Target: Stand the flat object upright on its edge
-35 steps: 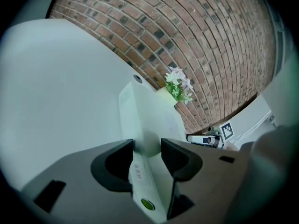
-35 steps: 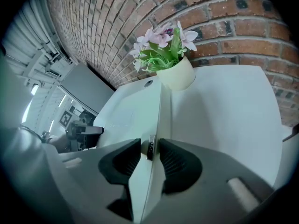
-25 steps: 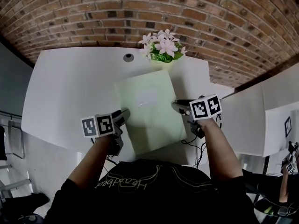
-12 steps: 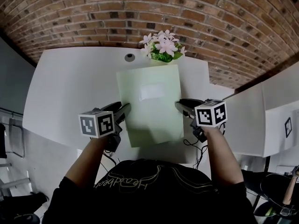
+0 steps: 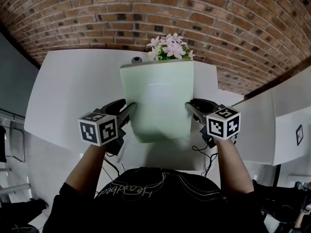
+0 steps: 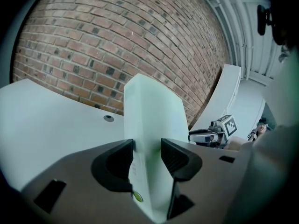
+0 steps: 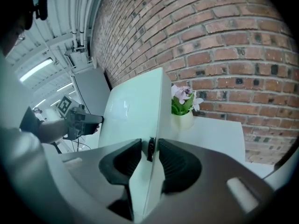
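Observation:
A pale green flat board [image 5: 158, 101] is held up off the white table [image 5: 73, 91] between both grippers, its near edge raised and its face tilted towards me. My left gripper [image 5: 130, 109] is shut on its left edge; in the left gripper view the board [image 6: 152, 111] fills the gap between that gripper's jaws [image 6: 147, 146]. My right gripper [image 5: 190, 108] grips the right edge. Its jaws [image 7: 149, 148] have just been closing with the board's [image 7: 135, 111] thin edge between them, and the pads press on it.
A pot of pink and white flowers [image 5: 170, 47] stands right behind the board's far edge, against the brick wall. A round cable hole [image 5: 137, 59] lies in the table beside it. A second white desk [image 5: 272, 125] stands at the right.
Both grippers have risen with the board. It has swung from lying slanted on the table to a steeper tilt, squared up, and its far edge now covers the flower pot's base.

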### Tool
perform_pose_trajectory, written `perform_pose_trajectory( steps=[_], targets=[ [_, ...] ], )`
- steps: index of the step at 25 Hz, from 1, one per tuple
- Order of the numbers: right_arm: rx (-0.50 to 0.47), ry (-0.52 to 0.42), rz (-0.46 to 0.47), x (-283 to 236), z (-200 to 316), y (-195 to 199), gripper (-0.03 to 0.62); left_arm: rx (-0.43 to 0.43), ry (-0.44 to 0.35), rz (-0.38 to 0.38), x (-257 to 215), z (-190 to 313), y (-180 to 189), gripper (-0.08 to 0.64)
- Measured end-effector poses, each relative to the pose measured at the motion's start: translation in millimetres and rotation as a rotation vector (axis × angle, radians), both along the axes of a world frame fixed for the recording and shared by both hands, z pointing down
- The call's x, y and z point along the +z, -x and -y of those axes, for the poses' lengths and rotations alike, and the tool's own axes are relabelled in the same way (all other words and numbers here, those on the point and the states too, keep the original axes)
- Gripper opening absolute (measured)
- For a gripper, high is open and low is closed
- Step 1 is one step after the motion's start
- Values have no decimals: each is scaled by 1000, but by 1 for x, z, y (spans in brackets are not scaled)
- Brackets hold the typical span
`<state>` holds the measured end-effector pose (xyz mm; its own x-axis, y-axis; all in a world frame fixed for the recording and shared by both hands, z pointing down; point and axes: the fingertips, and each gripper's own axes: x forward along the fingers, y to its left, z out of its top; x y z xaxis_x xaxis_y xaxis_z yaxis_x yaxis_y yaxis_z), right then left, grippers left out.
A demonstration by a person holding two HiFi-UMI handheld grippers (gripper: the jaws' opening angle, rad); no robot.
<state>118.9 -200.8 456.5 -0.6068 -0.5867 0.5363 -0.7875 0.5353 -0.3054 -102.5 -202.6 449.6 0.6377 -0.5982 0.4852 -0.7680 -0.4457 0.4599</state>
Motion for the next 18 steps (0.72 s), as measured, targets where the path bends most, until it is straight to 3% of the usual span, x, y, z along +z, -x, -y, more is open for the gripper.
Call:
perform_pose_trajectory(
  steps=[18],
  targets=[
    [-21,-265,-31,-26,3,-5,109,121,-315,116,-41,10,-7,187]
  ],
)
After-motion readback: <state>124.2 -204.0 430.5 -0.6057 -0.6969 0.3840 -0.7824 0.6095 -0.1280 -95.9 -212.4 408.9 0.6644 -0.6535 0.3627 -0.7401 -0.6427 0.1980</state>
